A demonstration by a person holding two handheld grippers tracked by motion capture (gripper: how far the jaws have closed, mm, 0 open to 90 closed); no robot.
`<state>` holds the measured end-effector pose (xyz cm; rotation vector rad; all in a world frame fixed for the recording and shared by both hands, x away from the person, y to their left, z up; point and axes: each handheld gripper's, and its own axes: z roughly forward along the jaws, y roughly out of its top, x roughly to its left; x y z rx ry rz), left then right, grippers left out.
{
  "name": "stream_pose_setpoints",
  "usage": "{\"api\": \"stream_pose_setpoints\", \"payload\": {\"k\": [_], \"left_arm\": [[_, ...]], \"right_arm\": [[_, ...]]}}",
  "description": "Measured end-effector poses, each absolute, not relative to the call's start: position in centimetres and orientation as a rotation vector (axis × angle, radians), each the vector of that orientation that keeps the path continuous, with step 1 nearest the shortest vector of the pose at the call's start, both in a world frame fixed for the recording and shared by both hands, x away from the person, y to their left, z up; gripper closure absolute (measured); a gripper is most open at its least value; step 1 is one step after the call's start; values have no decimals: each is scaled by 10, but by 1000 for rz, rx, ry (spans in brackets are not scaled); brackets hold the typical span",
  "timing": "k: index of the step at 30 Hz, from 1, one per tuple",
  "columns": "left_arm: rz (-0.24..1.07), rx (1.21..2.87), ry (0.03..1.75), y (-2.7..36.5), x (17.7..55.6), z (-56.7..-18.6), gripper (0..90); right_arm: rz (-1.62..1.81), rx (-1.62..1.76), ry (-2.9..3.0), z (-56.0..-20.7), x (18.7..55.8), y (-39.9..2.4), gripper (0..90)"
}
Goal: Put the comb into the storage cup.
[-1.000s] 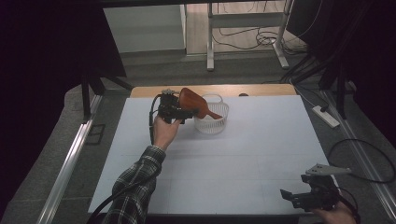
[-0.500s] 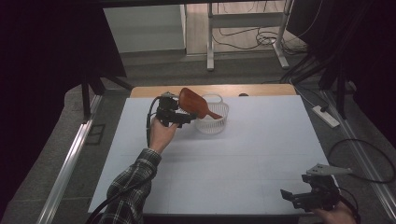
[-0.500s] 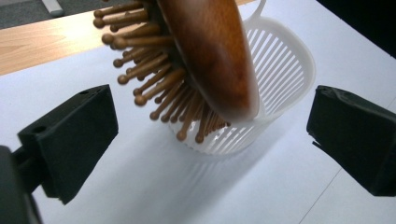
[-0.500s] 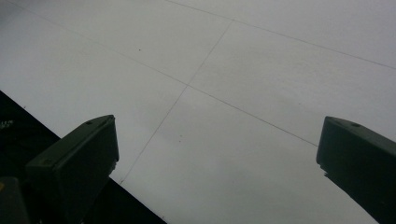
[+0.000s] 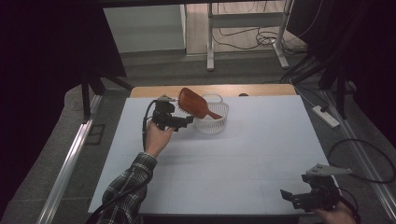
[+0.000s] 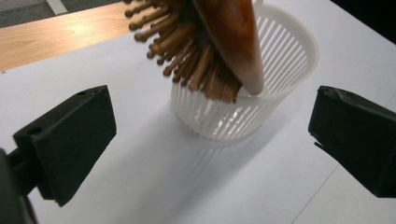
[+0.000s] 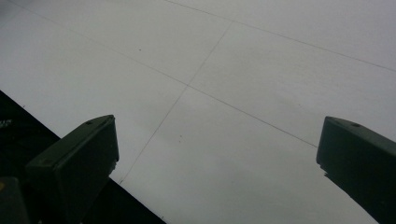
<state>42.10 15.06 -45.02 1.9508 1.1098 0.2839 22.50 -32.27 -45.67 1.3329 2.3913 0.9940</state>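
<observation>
- The left gripper (image 5: 186,122) is seen left of centre in the high view; its jaws have just been opening and are spread wide, with nothing between them.
- The wooden hairbrush (image 5: 195,103) is propped tilted in the white slatted basket (image 5: 212,122), upper centre, bristles toward the left gripper.
- The right gripper (image 5: 292,198) is held at the lower right, jaws apart over the bare white table (image 5: 243,158).

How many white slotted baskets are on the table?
1. The white basket stands near the table's far edge, beside the left claw, with the wooden hairbrush leaning in it. None looks hidden.
</observation>
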Motion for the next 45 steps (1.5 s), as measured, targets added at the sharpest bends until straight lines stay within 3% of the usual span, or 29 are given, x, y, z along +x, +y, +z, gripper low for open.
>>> {"api": "stream_pose_setpoints", "payload": {"k": [45], "left_arm": [[262, 1893, 1030, 185, 376, -457, 11]], "right_arm": [[984, 1333, 2386, -457, 225, -322, 0]]}}
